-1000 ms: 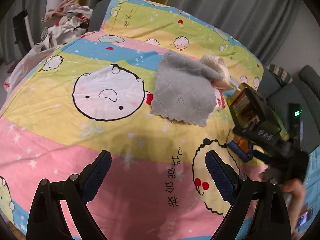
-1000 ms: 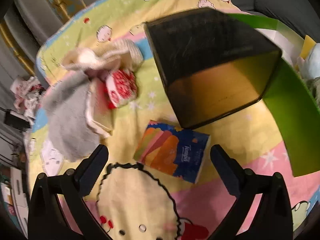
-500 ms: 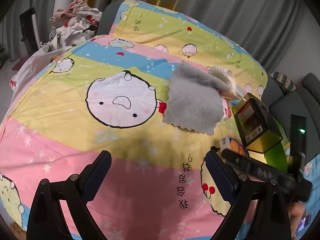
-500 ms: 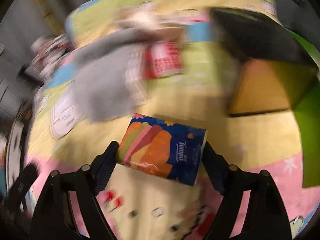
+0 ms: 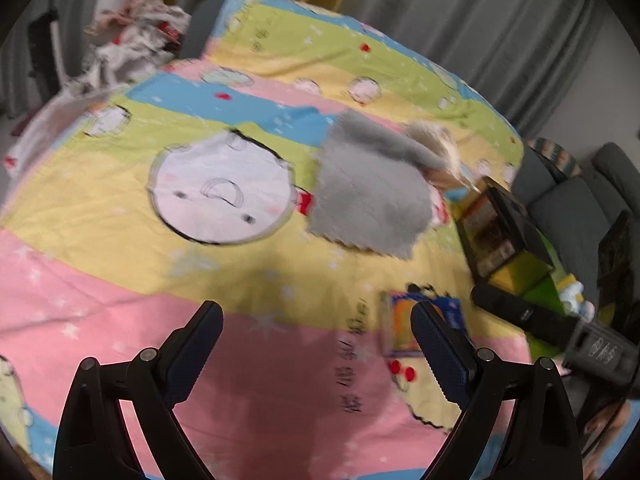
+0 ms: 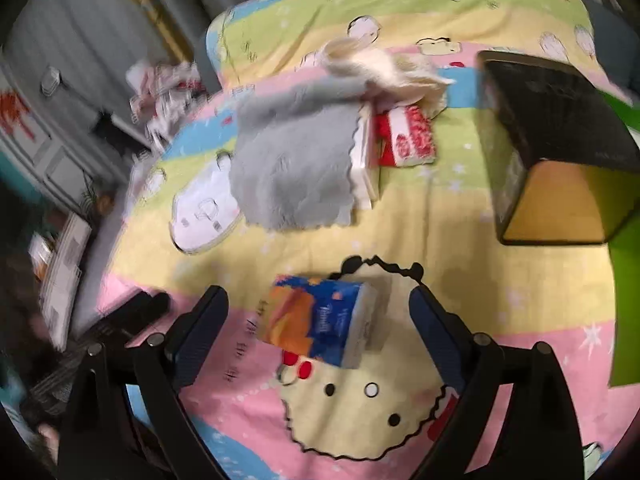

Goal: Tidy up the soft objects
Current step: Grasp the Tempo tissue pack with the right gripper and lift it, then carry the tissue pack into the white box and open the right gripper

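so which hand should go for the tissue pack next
Right. The tissue pack lies between the right gripper's open fingers, untouched. The left gripper is open over bare bedsheet, the pack off to its side.

Grey cloth [image 6: 292, 168], blue-orange tissue pack [image 6: 320, 326], pastel-striped cartoon bedsheet [image 6: 460, 232]

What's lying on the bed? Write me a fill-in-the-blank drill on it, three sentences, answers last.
1. The cloth spread on the bedspread is ____ in colour.
2. The tissue pack has a wrapper that is mostly orange and ____.
3. The red-and-white pack lies between the cloth and a box whose outside is ____.
Answers: grey; blue; black.
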